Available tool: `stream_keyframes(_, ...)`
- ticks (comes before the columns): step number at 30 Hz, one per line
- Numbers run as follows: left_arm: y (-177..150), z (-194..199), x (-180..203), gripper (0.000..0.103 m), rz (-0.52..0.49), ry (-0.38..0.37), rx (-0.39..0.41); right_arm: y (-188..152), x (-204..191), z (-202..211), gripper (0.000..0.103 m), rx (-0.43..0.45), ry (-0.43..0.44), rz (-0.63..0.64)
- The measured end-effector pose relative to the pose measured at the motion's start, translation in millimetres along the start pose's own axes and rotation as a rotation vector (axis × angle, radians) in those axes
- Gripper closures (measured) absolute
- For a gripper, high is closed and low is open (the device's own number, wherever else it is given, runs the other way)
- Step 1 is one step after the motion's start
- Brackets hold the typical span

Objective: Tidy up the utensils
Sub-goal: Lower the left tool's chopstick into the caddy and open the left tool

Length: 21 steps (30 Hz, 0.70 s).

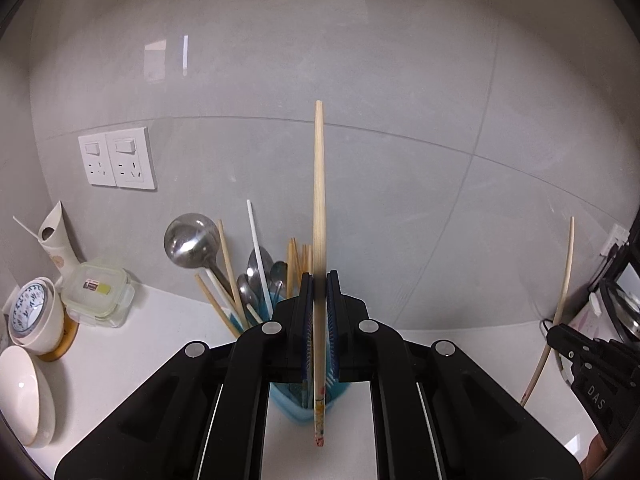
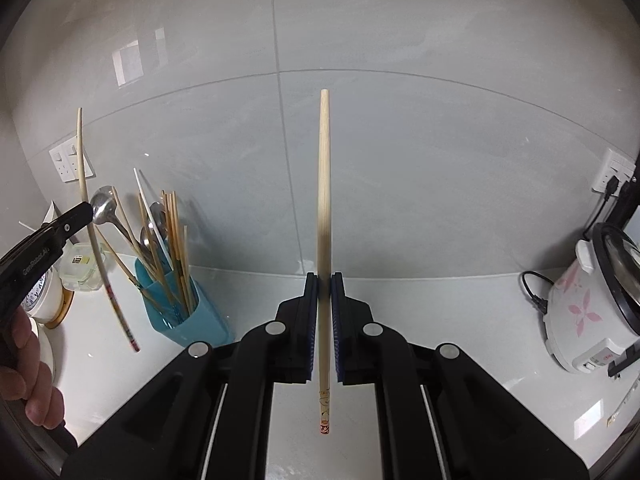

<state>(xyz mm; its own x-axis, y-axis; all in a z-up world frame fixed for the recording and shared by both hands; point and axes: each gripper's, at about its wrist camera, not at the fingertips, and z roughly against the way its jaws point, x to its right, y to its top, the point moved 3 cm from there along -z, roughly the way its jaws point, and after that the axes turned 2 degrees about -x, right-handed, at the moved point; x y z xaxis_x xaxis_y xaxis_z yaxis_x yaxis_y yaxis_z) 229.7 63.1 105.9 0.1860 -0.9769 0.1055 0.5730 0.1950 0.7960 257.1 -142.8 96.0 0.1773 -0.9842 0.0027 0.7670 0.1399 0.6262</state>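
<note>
Two pale wooden chopsticks with patterned ends are held upright, one point(image 1: 319, 200) clamped above a blue utensil holder point(image 2: 188, 316), which is crowded with chopsticks and spoons, the other point(image 2: 324, 200) further right.

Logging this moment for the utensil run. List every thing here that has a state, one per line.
left gripper: shut on a chopstick.
left chopstick: held upright, clear of the counter.
right gripper: shut on a chopstick.
right chopstick: held upright.
blue utensil holder: tilted, filled with chopsticks and spoons.
plastic container: lid on.
rice cooker: cord attached; lid state unclear.
</note>
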Motion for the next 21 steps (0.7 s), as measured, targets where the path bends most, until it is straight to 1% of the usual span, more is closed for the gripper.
stream_keyframes(3,3,-21,-5,0.097,0.004,0.003,-0.013,7,-10,-13,0.097,0.003,0.016,0.017)
stream_keyframes(11,3,-71,-13,0.097,0.004,-0.003,-0.065,20,-24,-57,0.097,-0.037,0.027,0.021)
stream_keyframes(14,-1,-84,-17,0.097,0.007,-0.001,-0.095,24,-28,-67,0.097,-0.047,0.031,0.025)
stream_keyframes(18,-8,-91,-21,0.096,0.005,0.007,-0.128,29,-37,-74,0.097,-0.049,0.041,0.038)
stream_keyframes(19,-10,-92,-22,0.093,0.003,0.005,-0.139,30,-39,-75,0.097,-0.049,0.045,0.042)
stream_keyframes(21,-12,-90,-24,0.075,-0.001,0.014,-0.15,32,-45,-76,0.097,-0.046,0.056,0.049)
